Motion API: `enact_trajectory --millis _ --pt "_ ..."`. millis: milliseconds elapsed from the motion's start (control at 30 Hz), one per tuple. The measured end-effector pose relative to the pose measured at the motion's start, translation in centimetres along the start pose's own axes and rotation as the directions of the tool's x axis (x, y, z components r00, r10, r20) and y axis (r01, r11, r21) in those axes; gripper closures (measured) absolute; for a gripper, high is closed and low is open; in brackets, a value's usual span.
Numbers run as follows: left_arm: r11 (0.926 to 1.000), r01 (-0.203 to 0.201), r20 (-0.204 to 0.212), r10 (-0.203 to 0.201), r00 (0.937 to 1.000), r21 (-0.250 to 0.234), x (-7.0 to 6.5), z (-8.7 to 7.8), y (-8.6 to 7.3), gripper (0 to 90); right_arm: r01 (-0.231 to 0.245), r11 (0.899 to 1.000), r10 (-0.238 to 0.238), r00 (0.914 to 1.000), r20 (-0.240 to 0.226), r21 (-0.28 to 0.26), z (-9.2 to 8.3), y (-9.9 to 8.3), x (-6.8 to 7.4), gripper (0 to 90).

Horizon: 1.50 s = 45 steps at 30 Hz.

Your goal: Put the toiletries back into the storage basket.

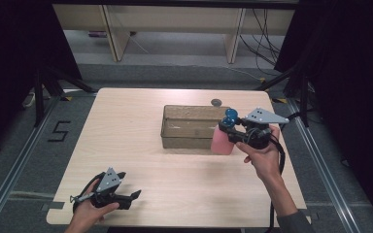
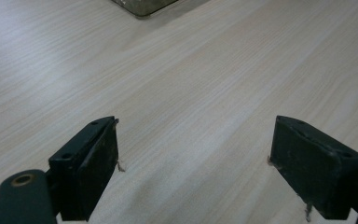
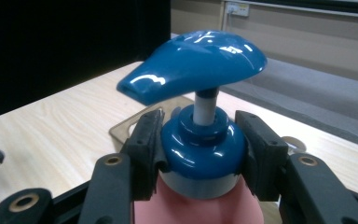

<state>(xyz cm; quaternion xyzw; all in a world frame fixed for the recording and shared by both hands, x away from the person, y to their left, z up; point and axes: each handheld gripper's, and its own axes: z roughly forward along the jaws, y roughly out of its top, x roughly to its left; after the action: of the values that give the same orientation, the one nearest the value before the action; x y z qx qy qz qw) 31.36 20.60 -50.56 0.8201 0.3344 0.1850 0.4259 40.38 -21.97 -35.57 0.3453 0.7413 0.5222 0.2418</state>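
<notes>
My right gripper (image 1: 229,130) clamps the pink pump bottle (image 1: 222,140) by its blue collar, center-right of frame beside the clear bin (image 1: 189,127); left gripper (image 1: 131,196) released, lower left.

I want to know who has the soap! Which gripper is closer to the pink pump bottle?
The right. The right gripper is clamped on the pink pump bottle at its blue collar, beside the clear bin. The left gripper rests open at the table's near edge.
</notes>
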Motion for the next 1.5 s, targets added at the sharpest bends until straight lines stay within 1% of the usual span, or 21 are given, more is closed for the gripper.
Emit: enact_trajectory --millis 100,133,167,200,233,267,433,533,733,767,900,967,1033,1067,1100,1200,1300,1333,1367,1467,1500 --pt "1.0 -0.002 0.0 0.002 1.0 0.0 0.0 0.0 0.0 14.8 0.014 1.0 -0.014 0.9997 0.021 -0.011 0.3 0.5 -0.5 53.7" --pt "1.0 0.004 0.003 -0.004 1.0 -0.003 -0.1 0.1 0.0 14.8 -0.015 1.0 0.015 0.9998 0.01 -0.002 0.5 0.6 -0.6 53.7" --pt "0.9998 -0.018 -0.001 0.018 0.9998 0.008 0.1 0.0 0.0 14.8 0.005 1.0 -0.005 0.9999 0.016 -0.013 0.9 0.8 -1.0 53.7" --pt "0.9998 -0.018 -0.001 0.018 0.9998 0.008 0.1 0.0 0.0 14.9 0.005 1.0 -0.005 0.9999 0.016 -0.013 0.9 0.8 -1.0 53.7" --pt "0.9999 0.011 -0.004 -0.011 0.9999 -0.004 -0.1 0.0 0.0 14.9 -0.002 1.0 0.002 0.9996 0.029 -0.008 1.0 1.0 -1.0 53.7" --pt "0.9999 0.016 -0.005 -0.016 0.9999 -0.005 -0.1 0.0 0.0 14.8 -0.006 1.0 0.006 0.9998 0.019 -0.011 1.4 1.2 -1.2 53.7" --pt "1.0 0.005 -0.003 -0.005 1.0 -0.006 -0.1 0.0 0.1 14.8 -0.021 1.0 0.021 0.9994 0.029 0.004 2.4 1.7 -1.9 53.7" --pt "1.0 0.001 0.002 -0.001 1.0 -0.002 0.0 -0.1 0.1 14.8 -0.008 1.0 0.007 0.9988 0.049 0.008 2.8 1.7 -2.4 53.7" --pt "1.0 0.007 0.001 -0.007 1.0 -0.004 -0.1 0.0 0.0 14.8 -0.033 0.999 0.032 0.9978 0.058 0.017 4.0 1.6 -3.7 53.7" --pt "1.0 0.005 0.003 -0.005 1.0 -0.004 -0.1 0.0 0.0 14.8 -0.053 0.998 0.051 0.9967 0.063 0.019 4.4 1.5 -4.0 53.7" --pt "1.0 0.007 0.001 -0.007 1.0 -0.005 -0.1 0.0 0.0 14.8 -0.024 1.0 0.022 0.9961 0.085 0.019 5.0 1.3 -4.8 53.7" --pt "1.0 0.008 0.0 -0.008 1.0 -0.005 -0.1 0.0 0.0 14.8 -0.026 0.999 0.024 0.9961 0.085 0.023 5.2 1.3 -5.0 53.7" --pt "1.0 0.006 0.0 -0.006 1.0 -0.005 -0.1 0.0 0.1 14.8 -0.058 0.998 0.056 0.9952 0.08 0.031 5.6 1.1 -5.1 53.7" --pt "1.0 0.006 0.0 -0.006 1.0 -0.005 -0.1 0.0 0.1 14.9 -0.058 0.998 0.056 0.9952 0.08 0.031 5.6 1.1 -5.1 53.7" --pt "1.0 -0.003 0.001 0.003 1.0 0.002 0.0 0.0 0.0 14.9 -0.029 0.999 0.026 0.996 0.086 0.034 5.7 1.1 -5.4 53.6" --pt "0.9999 0.01 0.003 -0.01 0.9999 -0.008 -0.1 0.0 0.1 14.8 -0.031 0.999 0.028 0.9957 0.088 0.037 6.1 0.9 -5.6 53.7" --pt "1.0 -0.006 -0.003 0.006 1.0 0.002 0.0 -0.1 0.0 14.8 -0.045 0.999 0.043 0.995 0.09 0.026 6.5 0.7 -5.5 53.7" --pt "1.0 -0.005 -0.002 0.005 1.0 0.001 0.0 -0.1 0.0 14.8 -0.028 0.999 0.025 0.9956 0.091 0.033 6.5 0.7 -5.7 53.7" --pt "1.0 0.009 -0.003 -0.009 1.0 -0.001 0.0 -0.1 0.1 14.8 -0.033 0.999 0.03 0.9955 0.09 0.038 6.7 0.6 -5.7 53.7" --pt "1.0 -0.006 -0.002 0.006 1.0 0.001 0.0 -0.1 0.1 14.8 -0.032 0.999 0.03 0.9963 0.081 0.033 7.0 0.5 -5.8 53.7" --pt "1.0 0.002 -0.001 -0.002 1.0 -0.001 -0.1 -0.1 0.0 14.8 -0.034 0.999 0.032 0.996 0.083 0.032 7.0 0.4 -5.8 53.7"
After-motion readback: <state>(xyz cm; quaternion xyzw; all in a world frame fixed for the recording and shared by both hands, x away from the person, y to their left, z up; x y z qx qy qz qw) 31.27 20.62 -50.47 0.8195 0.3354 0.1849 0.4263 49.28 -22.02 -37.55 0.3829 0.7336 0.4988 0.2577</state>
